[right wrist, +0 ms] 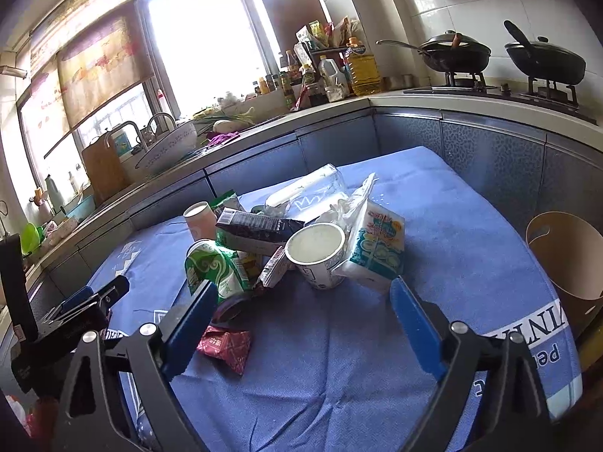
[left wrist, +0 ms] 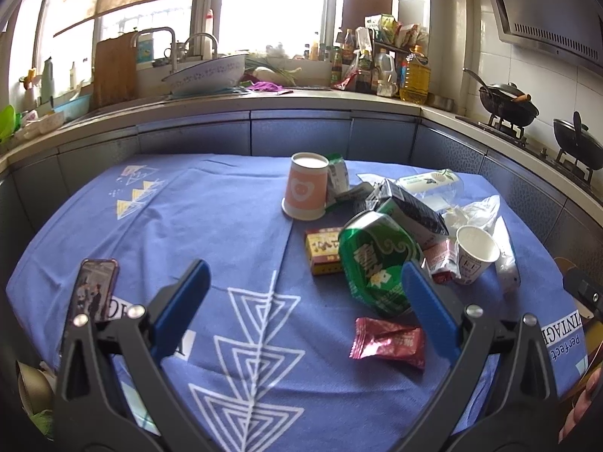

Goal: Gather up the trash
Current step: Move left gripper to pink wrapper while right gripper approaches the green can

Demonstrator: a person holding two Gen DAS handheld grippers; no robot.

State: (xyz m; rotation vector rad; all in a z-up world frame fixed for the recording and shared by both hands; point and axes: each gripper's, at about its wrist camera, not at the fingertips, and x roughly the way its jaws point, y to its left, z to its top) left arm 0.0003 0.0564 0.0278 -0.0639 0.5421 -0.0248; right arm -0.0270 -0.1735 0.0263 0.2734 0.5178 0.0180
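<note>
A pile of trash lies on the blue tablecloth (left wrist: 226, 226). In the left wrist view I see an upside-down orange paper cup (left wrist: 304, 191), a crushed green can (left wrist: 377, 263), a yellow and red box (left wrist: 324, 252), a dark carton (left wrist: 409, 209), a white paper cup (left wrist: 475, 258) and a red wrapper (left wrist: 388, 342). My left gripper (left wrist: 303, 282) is open and empty, just short of the can. In the right wrist view my right gripper (right wrist: 303, 295) is open and empty, near the white cup (right wrist: 318, 254), a tissue pack (right wrist: 377, 250), the green can (right wrist: 216, 267) and the red wrapper (right wrist: 226, 346).
A phone (left wrist: 94, 290) lies at the cloth's left edge. A brown paper bag (right wrist: 565, 260) stands right of the table. Behind the table runs a kitchen counter (left wrist: 264, 101) with a sink, a basin, bottles and woks (right wrist: 542, 60) on the stove.
</note>
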